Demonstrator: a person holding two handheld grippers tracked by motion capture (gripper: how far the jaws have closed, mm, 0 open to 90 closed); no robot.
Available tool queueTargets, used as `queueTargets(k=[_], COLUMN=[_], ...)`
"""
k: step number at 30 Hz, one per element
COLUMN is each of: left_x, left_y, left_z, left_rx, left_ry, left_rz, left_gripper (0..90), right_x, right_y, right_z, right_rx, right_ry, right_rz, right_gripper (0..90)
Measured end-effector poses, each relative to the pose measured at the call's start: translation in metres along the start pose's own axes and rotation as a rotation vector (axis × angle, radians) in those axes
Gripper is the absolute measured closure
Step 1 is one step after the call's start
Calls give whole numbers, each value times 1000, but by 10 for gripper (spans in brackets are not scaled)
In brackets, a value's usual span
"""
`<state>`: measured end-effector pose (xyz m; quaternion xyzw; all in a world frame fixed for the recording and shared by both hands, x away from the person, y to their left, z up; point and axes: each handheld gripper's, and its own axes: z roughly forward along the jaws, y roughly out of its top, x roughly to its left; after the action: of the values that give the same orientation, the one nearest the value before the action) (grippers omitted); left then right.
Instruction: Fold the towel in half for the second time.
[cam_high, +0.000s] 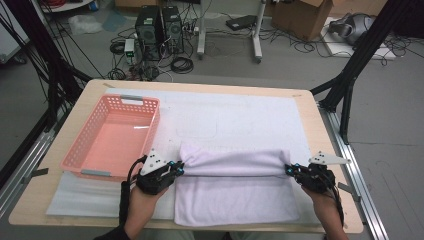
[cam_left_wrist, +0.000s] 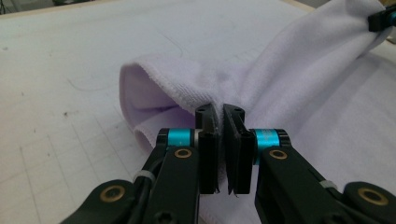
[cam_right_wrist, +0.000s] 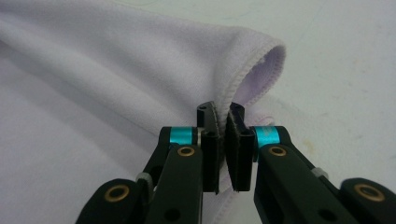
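We look down on a wooden table (cam_high: 320, 150) covered by a white mat (cam_high: 240, 115), with a pink plastic basket (cam_high: 112, 137) sitting empty at the far left. Just right of the basket, our left gripper (cam_high: 180, 168) has its jaws pinched nearly together on one corner of a pale lilac towel (cam_high: 235, 187); in the left gripper view the hemmed edge runs down between the black pads, so the left gripper (cam_left_wrist: 223, 116) is clamped on the cloth. The towel lies across the near middle of the mat, its far edge lifted and doubled towards us so that a soft roll spans between the two grippers above the flat lower layer. At the right end our right gripper (cam_high: 288, 170) grips the matching corner; the right gripper view shows the stitched hem of the towel (cam_right_wrist: 116, 70) caught between the narrow jaws of the right gripper (cam_right_wrist: 223, 116). We judge the towel to be light, limp terry cloth, not fragile and not slippery, which sags and bunches wherever it is unsupported. The best hold seems to be the hemmed corners, taken as a pair and kept level, so the fold lands square.
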<state>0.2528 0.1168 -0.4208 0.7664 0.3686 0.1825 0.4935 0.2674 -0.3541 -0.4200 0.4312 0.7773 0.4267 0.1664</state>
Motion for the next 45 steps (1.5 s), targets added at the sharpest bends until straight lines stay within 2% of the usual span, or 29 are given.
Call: queueTargets(k=[3, 5, 7, 10, 12, 14, 18, 20, 21, 23, 24, 25, 27, 35, 45], left_x=[-1, -1, -1, 2, 5, 8, 10, 11, 12, 12, 11, 10, 10, 1, -16], left_y=[-7, -9, -7, -2, 1, 1, -2, -4, -4, -5, -5, -5, -5, -6, -20], left_z=[0, 1, 1, 2, 3, 7, 19, 23, 24, 25, 24, 23, 19, 2, -21], left_rx=[14, 19, 10, -2, -3, 26, 84, 95, 105, 116, 116, 114, 104, 57, 29], left_ry=[-6, -4, 10, 33, 30, 19, 4, -6, -12, -22, -25, -25, -25, -51, -95], left_rz=[-2, -6, -23, -39, -50, -72, -105, -112, -113, -112, -105, -101, -90, -74, -85], left_gripper=[836, 799, 644, 488, 464, 450, 454, 499, 558, 691, 768, 818, 840, 839, 816], right_x=[3, 3, 3, 1, -1, -4, -10, -12, -13, -13, -13, -12, -10, -3, 21], right_y=[-5, -6, -5, 1, 8, 16, 31, 36, 38, 41, 42, 42, 41, 26, -5], right_z=[-1, 0, 0, -2, -3, -1, 15, 27, 32, 39, 41, 42, 38, 2, -40], right_rx=[3, 9, 12, -11, -25, -27, 13, 34, 36, 55, 70, 80, 60, -32, -106], right_ry=[3, 2, -5, -37, -59, -69, -64, -68, -73, -60, -52, -35, -29, -8, 27], right_rz=[-9, -17, -15, 20, 36, 44, 62, 69, 64, 46, 40, 30, 12, -10, -63], right_gripper=[852, 844, 794, 594, 523, 478, 410, 413, 438, 574, 700, 788, 827, 834, 833])
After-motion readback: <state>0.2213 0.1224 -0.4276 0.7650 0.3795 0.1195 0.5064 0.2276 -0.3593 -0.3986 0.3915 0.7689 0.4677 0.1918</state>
